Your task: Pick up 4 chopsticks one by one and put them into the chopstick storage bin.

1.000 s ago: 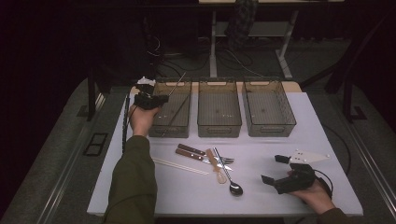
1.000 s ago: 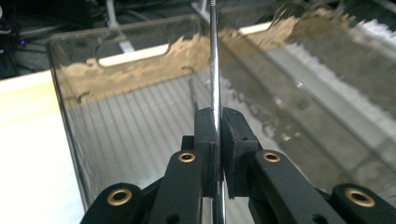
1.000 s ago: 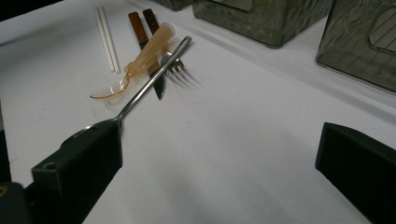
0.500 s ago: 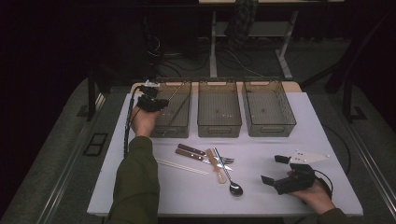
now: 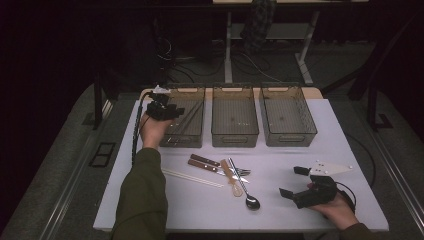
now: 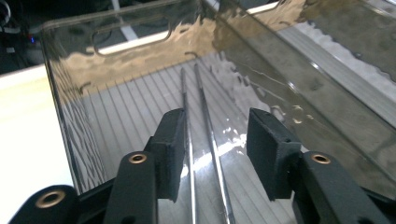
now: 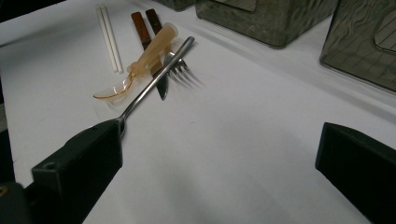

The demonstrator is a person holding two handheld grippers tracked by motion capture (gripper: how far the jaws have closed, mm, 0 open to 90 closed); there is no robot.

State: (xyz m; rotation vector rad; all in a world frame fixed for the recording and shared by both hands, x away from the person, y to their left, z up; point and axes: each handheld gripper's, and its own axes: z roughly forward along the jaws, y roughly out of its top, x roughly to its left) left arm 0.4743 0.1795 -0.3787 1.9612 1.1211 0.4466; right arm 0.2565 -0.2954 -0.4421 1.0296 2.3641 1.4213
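Observation:
My left gripper [image 5: 172,111] hovers over the near-left corner of the left clear bin [image 5: 196,141]. Its jaws have just been opening and now stand apart [image 6: 215,135]. A pair of thin dark chopsticks [image 6: 201,116] lies on the bin's ribbed floor below the gap, free of the pads. My right gripper [image 5: 292,181] rests open at the table's front right, nothing between its jaws [image 7: 219,140]. Ahead of it lie a metal spoon [image 7: 159,77], an amber plastic spoon [image 7: 140,60], a fork [image 7: 180,72], a brown-handled knife [image 5: 210,164] and white chopsticks [image 7: 108,37].
Two more clear bins, the middle [image 5: 235,116] and the right [image 5: 287,115], stand in a row along the back of the white table [image 5: 280,220]. A cable [image 5: 136,130] trails from the left gripper off the table's left edge.
The left gripper's jaws have opened. The chopsticks that stuck out from it over the left bin now lie on the bin's floor. Neither hand has shifted.

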